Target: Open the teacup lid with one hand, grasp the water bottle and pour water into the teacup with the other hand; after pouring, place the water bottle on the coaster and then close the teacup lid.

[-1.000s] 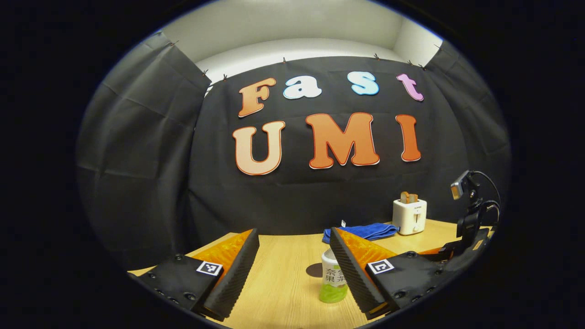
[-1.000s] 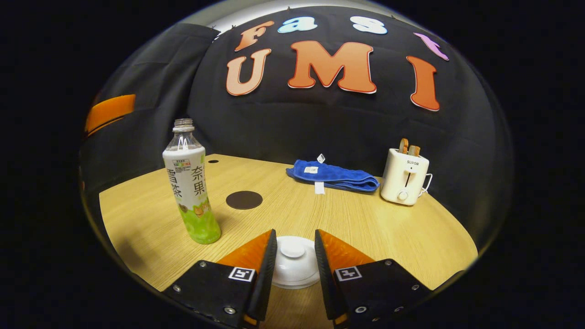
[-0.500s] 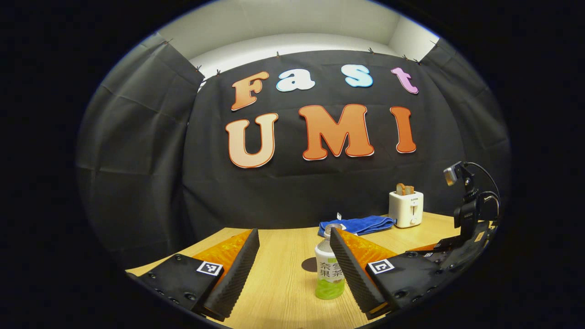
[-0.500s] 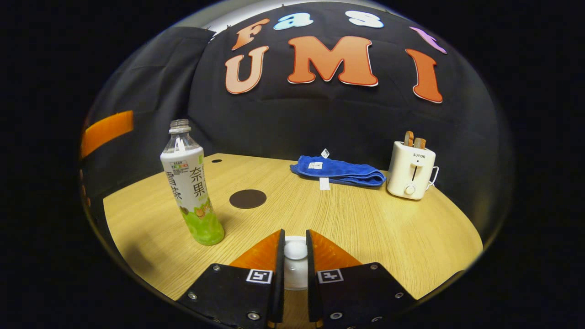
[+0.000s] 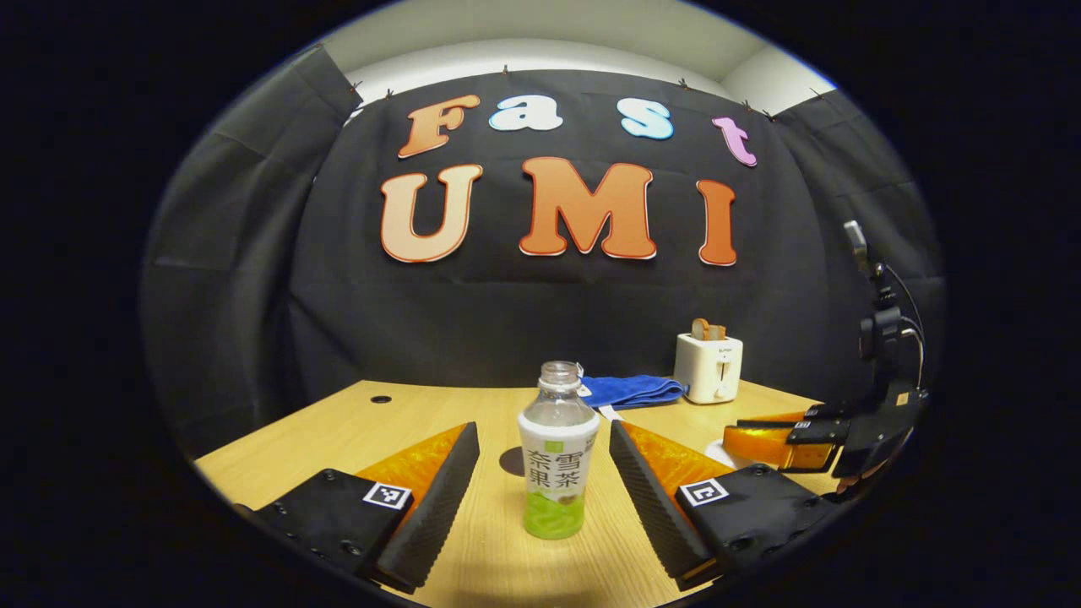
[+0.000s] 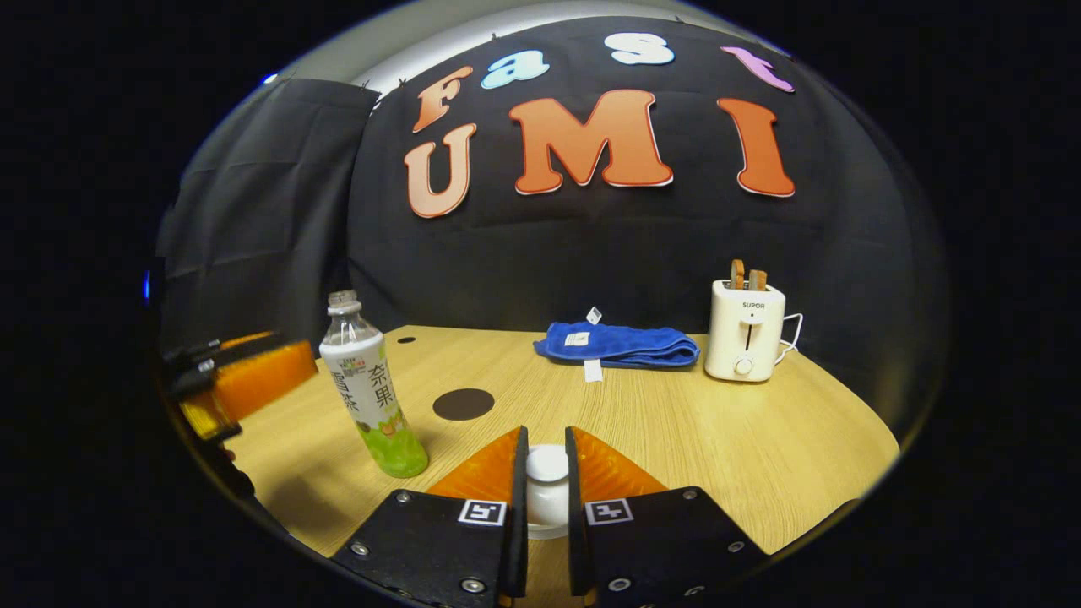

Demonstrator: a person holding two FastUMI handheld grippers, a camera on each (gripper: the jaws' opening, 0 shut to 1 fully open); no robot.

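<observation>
Orange-backed and spread wide, my left gripper (image 5: 540,473) holds nothing; the water bottle (image 5: 556,463) stands upright and uncapped on the wooden table (image 5: 338,431) between its fingers, touching neither. Behind the bottle I see part of the dark round coaster (image 5: 509,461). From the right gripper view, the bottle (image 6: 372,397) stands at the left, with the coaster (image 6: 463,404) just to its right and apart from it. My right gripper (image 6: 545,473) is clamped on the white knob of the teacup lid (image 6: 547,485), both fingers pressing it; I can't tell whether the lid is lifted off the cup. Farther right lie a folded blue towel (image 6: 621,344) and a white toaster (image 6: 745,331) near the back wall.
</observation>
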